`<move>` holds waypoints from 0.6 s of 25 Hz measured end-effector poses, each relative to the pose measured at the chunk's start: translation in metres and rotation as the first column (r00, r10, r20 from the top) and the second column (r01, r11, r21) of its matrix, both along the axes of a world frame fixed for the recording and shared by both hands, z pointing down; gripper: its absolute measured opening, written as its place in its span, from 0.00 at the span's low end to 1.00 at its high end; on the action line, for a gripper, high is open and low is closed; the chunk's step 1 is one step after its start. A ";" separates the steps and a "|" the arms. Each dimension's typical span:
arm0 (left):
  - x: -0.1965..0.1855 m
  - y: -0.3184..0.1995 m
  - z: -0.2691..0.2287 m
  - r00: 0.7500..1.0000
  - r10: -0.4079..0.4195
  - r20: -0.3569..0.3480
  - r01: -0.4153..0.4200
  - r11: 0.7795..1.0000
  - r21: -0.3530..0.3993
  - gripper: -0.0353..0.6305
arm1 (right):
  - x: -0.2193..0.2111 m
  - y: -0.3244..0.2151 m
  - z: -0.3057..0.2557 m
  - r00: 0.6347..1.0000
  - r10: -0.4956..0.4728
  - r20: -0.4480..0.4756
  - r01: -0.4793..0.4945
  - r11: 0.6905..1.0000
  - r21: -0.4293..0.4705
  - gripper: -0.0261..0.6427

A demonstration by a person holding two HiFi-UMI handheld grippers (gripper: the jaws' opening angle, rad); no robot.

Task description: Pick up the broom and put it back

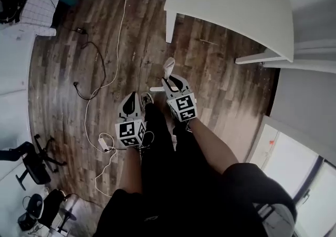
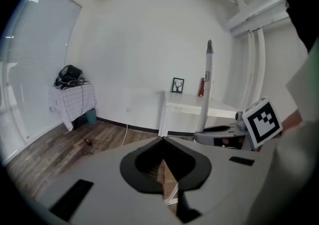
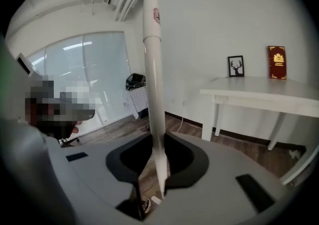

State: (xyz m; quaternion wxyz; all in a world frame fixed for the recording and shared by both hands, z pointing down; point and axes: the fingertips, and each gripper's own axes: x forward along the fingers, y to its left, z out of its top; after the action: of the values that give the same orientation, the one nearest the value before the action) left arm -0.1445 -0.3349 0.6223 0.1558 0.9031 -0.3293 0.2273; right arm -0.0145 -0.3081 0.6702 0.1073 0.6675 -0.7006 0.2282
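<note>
The right tool (image 3: 155,157) grips the slim white plastic broom handle (image 3: 152,69), which stands upright at frame centre above the brown wooden floor (image 1: 63,73). The left tool (image 2: 162,145) is closed and empty. I'd say that with only one tool on it, the long handle could swing or slip through.

Left gripper (image 1: 132,97), right gripper (image 1: 170,81): pale grey shells, black lining round the jaw mouths, small black slots on top. A cube (image 1: 130,132) at each one's 6 o'clock end, with black-and-white square markers. Clothing: black sleeve (image 1: 252,183) at 5 o'clock, black trousers (image 1: 163,178).
</note>
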 end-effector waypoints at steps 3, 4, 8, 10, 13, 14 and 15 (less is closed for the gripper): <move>0.024 -0.023 0.027 0.995 0.094 0.012 -0.094 0.996 0.009 0.05 | 0.016 -0.002 0.024 0.998 0.068 -0.016 -0.068 0.997 -0.022 0.18; 0.027 -0.028 0.037 0.994 0.113 0.015 -0.113 0.994 -0.003 0.05 | 0.018 -0.002 0.031 0.996 0.086 -0.021 -0.087 0.996 -0.034 0.18; 0.041 -0.031 0.082 0.987 0.159 0.039 -0.155 0.985 -0.079 0.05 | 0.032 0.006 0.060 0.988 0.151 -0.025 -0.153 0.984 -0.091 0.18; 0.054 -0.035 0.095 0.981 0.191 0.041 -0.186 0.977 -0.099 0.05 | 0.044 0.003 0.067 0.982 0.187 -0.023 -0.189 0.977 -0.102 0.18; 0.067 -0.048 0.108 0.966 0.253 0.048 -0.247 0.963 -0.107 0.05 | 0.053 -0.013 0.083 0.972 0.232 -0.021 -0.233 0.965 -0.120 0.18; 0.071 -0.050 0.113 0.961 0.273 0.052 -0.266 0.958 -0.111 0.05 | 0.056 -0.018 0.089 0.970 0.244 -0.021 -0.244 0.961 -0.126 0.18; 0.075 -0.053 0.118 0.955 0.291 0.055 -0.283 0.952 -0.117 0.05 | 0.059 -0.023 0.095 0.967 0.254 -0.021 -0.255 0.958 -0.131 0.18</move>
State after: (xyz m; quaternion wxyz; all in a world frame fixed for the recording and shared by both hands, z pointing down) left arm -0.0699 -0.3875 0.7405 0.1575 0.9230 -0.1872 0.2971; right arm 0.0446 -0.3315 0.7656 0.1228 0.7439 -0.5919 0.2849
